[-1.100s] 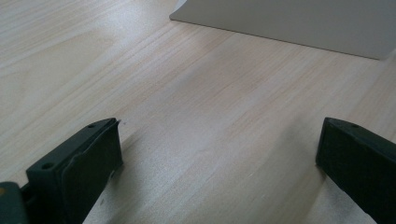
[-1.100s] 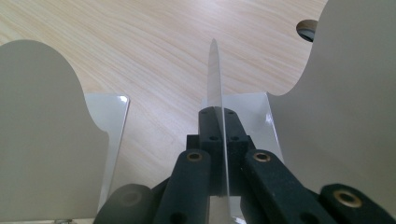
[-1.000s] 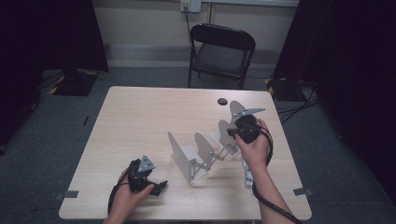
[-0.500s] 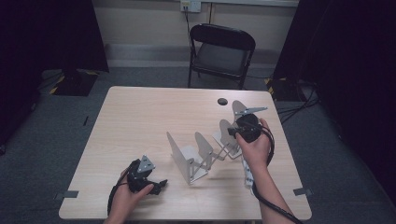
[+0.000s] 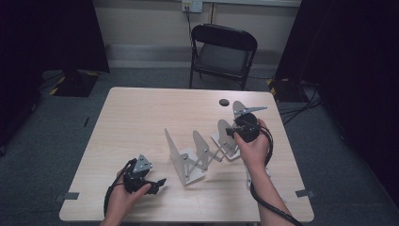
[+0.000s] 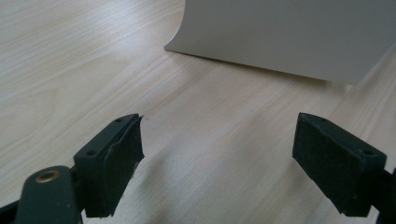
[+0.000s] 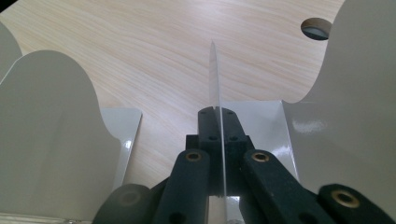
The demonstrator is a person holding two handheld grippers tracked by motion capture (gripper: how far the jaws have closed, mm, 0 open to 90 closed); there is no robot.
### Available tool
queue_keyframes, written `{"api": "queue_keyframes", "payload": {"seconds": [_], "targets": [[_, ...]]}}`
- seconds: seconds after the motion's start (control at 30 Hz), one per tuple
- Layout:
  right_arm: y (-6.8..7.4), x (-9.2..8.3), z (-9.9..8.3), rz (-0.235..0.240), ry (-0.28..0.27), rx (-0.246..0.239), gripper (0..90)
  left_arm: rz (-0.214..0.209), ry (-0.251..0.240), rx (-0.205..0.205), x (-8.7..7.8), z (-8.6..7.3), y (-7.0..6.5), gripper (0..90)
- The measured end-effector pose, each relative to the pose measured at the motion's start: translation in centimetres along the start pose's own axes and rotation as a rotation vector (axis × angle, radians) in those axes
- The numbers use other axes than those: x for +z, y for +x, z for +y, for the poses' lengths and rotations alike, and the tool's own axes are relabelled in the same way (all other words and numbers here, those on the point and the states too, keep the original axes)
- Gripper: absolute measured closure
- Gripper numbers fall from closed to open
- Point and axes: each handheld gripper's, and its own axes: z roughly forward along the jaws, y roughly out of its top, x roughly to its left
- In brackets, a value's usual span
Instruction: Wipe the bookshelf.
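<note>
Partly hidden, the rack's divider (image 7: pixel 215 79) sits edge-on in the right gripper's (image 7: pixel 215 122) jaws.

A bare recording room or lab set-up, not a home: a pale wood-grain table (image 5: pixel 141 122) stands alone on grey carpet (image 5: pixel 56 141), with tape marks (image 5: pixel 70 196) stuck to the floor at its near corners. At 12 o'clock, an empty black folding chair (image 5: pixel 222 54) faces the table below a wall socket (image 5: pixel 192 5) with a cord hanging from it. Dark curtains (image 5: pixel 348 52) close off the sides at 10 and 2 o'clock, and loose cables (image 5: pixel 301 106) trail across the carpet at 2 o'clock, near what may be yellow-black hazard tape (image 5: pixel 271 84).
</note>
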Motion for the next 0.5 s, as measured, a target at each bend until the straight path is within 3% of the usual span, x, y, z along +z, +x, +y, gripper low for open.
{"api": "queue_keyframes", "payload": {"seconds": [0.23,0.5], "targets": [[1.2,0.5,0.5,0.021,-0.017,-0.002,90.0,0.006,0.008,-0.007,-0.5,-0.4,0.9,15.9],[3.7,1.7,0.4,0.035,-0.013,-0.033,90.0,0.026,0.034,-0.017,-0.9,-1.2,1.8,16.0]]}}
